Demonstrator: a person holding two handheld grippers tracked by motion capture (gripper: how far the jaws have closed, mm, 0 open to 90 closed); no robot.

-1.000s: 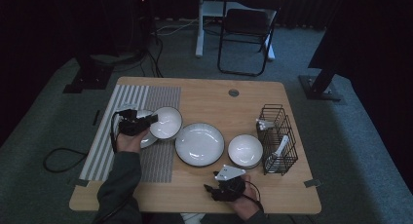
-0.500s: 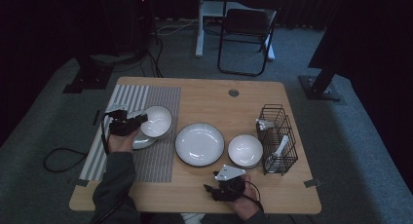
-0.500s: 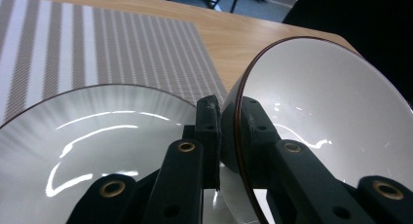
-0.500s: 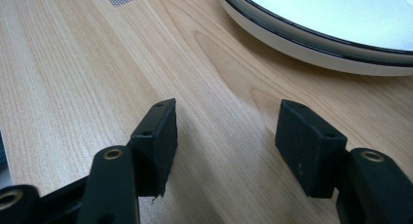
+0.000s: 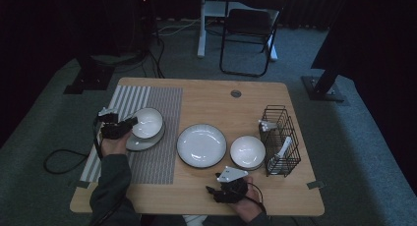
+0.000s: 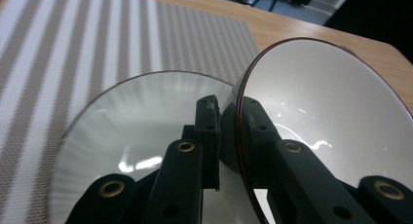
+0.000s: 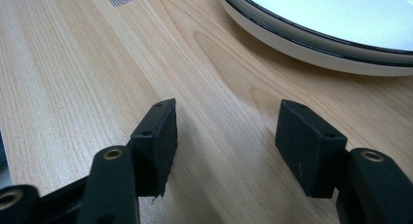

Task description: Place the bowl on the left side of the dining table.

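The left tongs (image 5: 132, 123) are closed on the rim of a white bowl (image 5: 147, 123). In the left gripper view the two black jaws stand nearly together, one on the outside of the bowl wall and one inside it, with the dark-edged rim (image 6: 238, 131) clamped between them. The bowl extends forward and to the right of the jaws and is tilted, its open side facing the camera. Directly below the left tongs (image 6: 229, 121) and the bowl (image 6: 321, 112) lies a shallow white plate (image 6: 122, 136), which rests on the striped placemat (image 6: 63, 48). Whether the bowl touches the plate cannot be determined. In the high view the plate (image 5: 134, 143) shows just beneath the bowl on the placemat (image 5: 157, 157), at the left side of the surface (image 5: 211, 96).

The right tongs (image 7: 226, 129) are open and hold nothing. The jaws stand well apart, low over bare wood at the near edge of the surface. Ahead of them and to the right lies the large white plate (image 7: 331, 19) with a dark rim, close by but not between the jaws. In the high view the right tongs (image 5: 211, 190) sit just in front of this large plate (image 5: 201, 145). A smaller white bowl (image 5: 248, 152) lies beyond the right tongs, beside a black wire rack (image 5: 282, 140) holding white utensils.
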